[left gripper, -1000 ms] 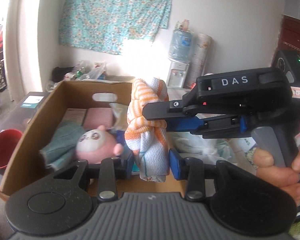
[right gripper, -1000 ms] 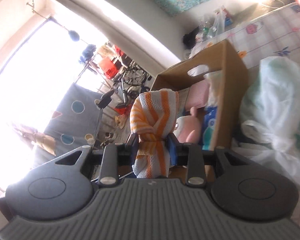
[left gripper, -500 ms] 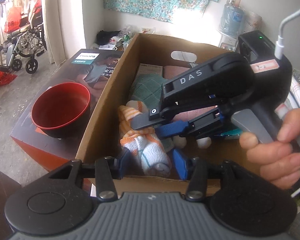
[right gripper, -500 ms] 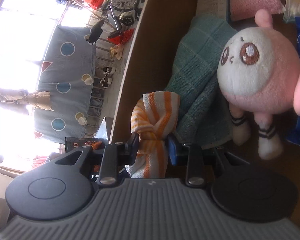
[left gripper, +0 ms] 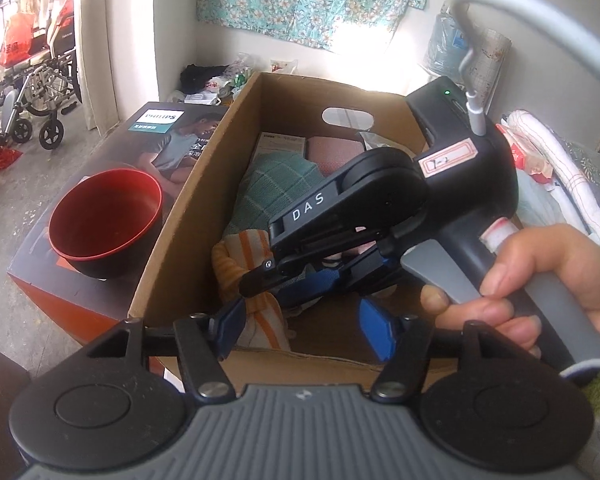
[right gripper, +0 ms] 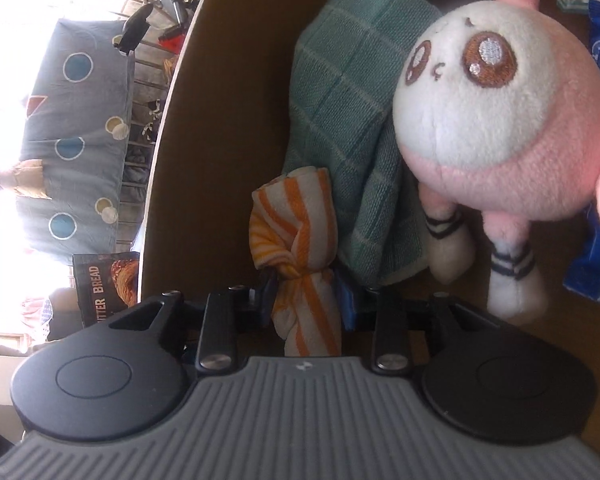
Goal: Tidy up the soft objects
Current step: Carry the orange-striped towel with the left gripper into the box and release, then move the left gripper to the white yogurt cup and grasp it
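Observation:
An orange-and-white striped knotted towel [right gripper: 300, 240] is low inside the cardboard box [left gripper: 180, 216], near its left wall. My right gripper [right gripper: 306, 300] is shut on the towel; it shows in the left wrist view [left gripper: 284, 280] reaching down into the box. The towel [left gripper: 236, 264] lies beside a folded teal cloth [right gripper: 348, 80]. A pink-and-white plush doll [right gripper: 496, 104] lies on the box floor to the right. My left gripper [left gripper: 304, 330] is open, its blue pads wide apart over the box's near edge, empty.
A red bowl [left gripper: 104, 216] sits on a Philips box [left gripper: 156, 128] left of the cardboard box. A pink pad [left gripper: 332, 152] and a blue packet [right gripper: 596, 240] lie inside the box. Bedding [left gripper: 560, 168] is at the right. A wheelchair [left gripper: 36, 92] stands far left.
My left gripper has opened and let go of the towel. My right gripper has carried the towel down deeper into the box, beside the teal cloth.

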{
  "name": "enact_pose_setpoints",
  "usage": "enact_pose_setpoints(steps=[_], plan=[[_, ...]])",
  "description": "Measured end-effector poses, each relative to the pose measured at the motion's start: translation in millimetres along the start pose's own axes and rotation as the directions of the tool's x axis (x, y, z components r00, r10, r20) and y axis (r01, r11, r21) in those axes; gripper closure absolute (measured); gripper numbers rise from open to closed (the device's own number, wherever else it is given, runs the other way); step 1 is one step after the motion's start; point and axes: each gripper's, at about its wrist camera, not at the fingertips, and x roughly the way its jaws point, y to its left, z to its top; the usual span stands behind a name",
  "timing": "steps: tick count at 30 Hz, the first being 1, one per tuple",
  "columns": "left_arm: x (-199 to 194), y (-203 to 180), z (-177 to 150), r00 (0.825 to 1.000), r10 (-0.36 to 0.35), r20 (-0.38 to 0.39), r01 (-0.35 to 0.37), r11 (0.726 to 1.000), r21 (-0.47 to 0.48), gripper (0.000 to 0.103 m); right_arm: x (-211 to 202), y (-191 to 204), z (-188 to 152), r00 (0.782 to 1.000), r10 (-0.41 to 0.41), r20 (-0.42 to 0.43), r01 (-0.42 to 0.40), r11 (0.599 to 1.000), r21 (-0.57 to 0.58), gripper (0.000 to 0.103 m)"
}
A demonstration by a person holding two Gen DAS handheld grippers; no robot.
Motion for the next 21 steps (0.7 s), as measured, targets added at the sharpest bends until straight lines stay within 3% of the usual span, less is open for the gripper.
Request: enact_pose_setpoints(steps=[6,11,16,21], plan=[[-9,-13,0,0.999,-0.028,0.027,0.028,1.000,0.010,0.030,-45,-7,-13,0.984,0.116,0.138,-0.115,0.993,-0.021,0.050],[-15,-42,7,0.992,-0.093,0.085,0.089,0.995,0.052,0.021,-113,-21,-38,0.940,0.181,0.288,-0.167,0.983,-0.073,0.044],[-8,-94,17,0.971,-0.213,0.112,0.199,0.972,0.124,0.017,-197,-54,-71,0.860,0.179,0.478,-0.144,0.984,-0.108,0.031],[10,-158,23,0.939,-0.330,0.102,0.303,0.929,0.210,0.016,-280,-103,-119,0.770,0.055,0.635,-0.011,0.997,-0.072,0.030]])
